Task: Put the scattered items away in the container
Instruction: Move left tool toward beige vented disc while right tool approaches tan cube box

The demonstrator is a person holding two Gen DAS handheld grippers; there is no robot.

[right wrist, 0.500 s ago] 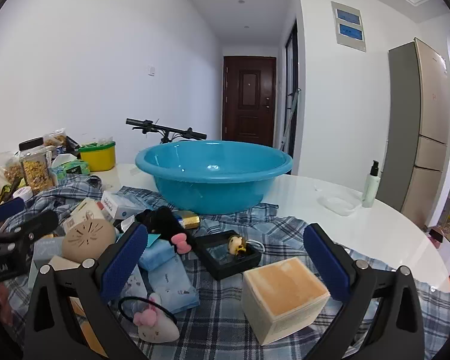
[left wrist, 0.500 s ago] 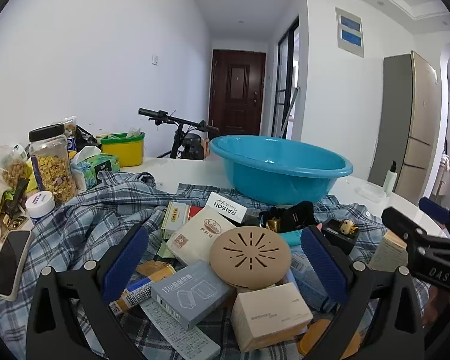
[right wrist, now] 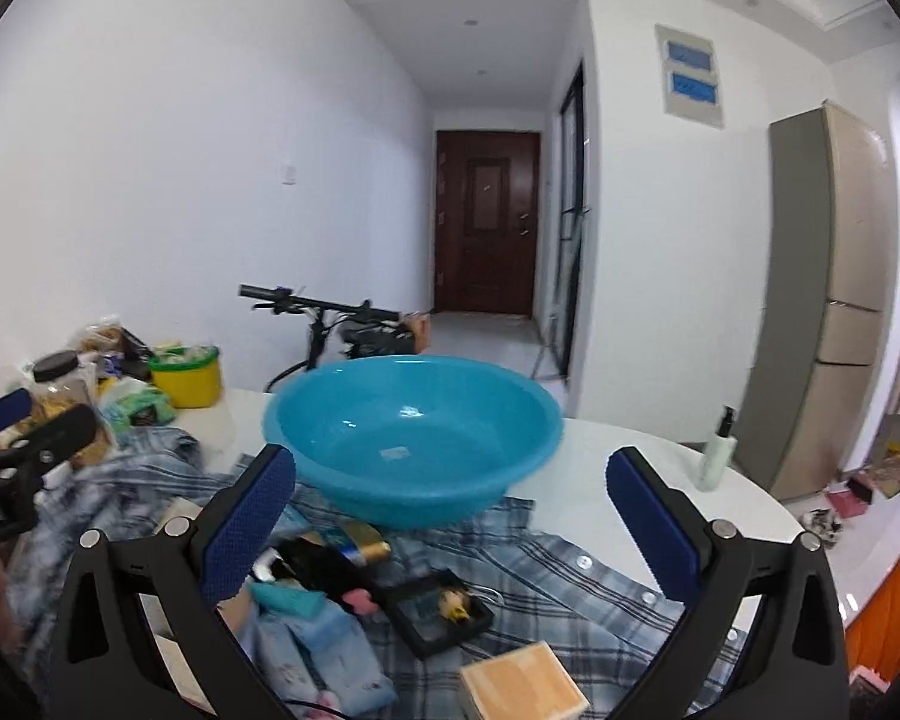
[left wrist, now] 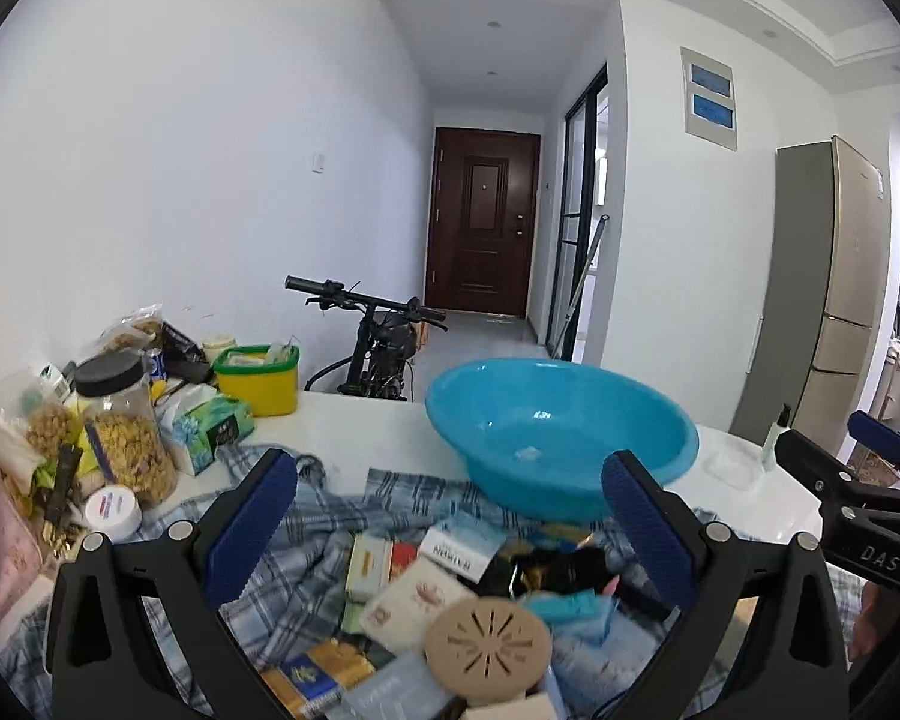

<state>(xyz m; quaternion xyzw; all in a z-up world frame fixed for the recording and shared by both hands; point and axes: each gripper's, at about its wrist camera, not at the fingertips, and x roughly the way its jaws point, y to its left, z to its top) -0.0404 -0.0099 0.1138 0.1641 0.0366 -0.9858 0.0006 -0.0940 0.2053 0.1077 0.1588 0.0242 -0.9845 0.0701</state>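
Left gripper (left wrist: pixel 450 525) spread, empty; blue basin (left wrist: pixel 561 438) far beyond it, round beige vent lid (left wrist: pixel 489 642) near, between the jaws. Right gripper (right wrist: pixel 453 522) spread, empty; basin (right wrist: pixel 414 438) straight ahead, unlike the left view, black tray (right wrist: pixel 435 612) near. Both views sit higher than before

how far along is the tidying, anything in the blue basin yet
Nothing looks done: the round blue plastic basin looks empty apart from a small pale patch on its bottom. Nothing is in hand either; the left gripper and right gripper both have open, empty jaws. Everything is left: the round tan vented disc, small boxes and packets lie on the blue plaid cloth.
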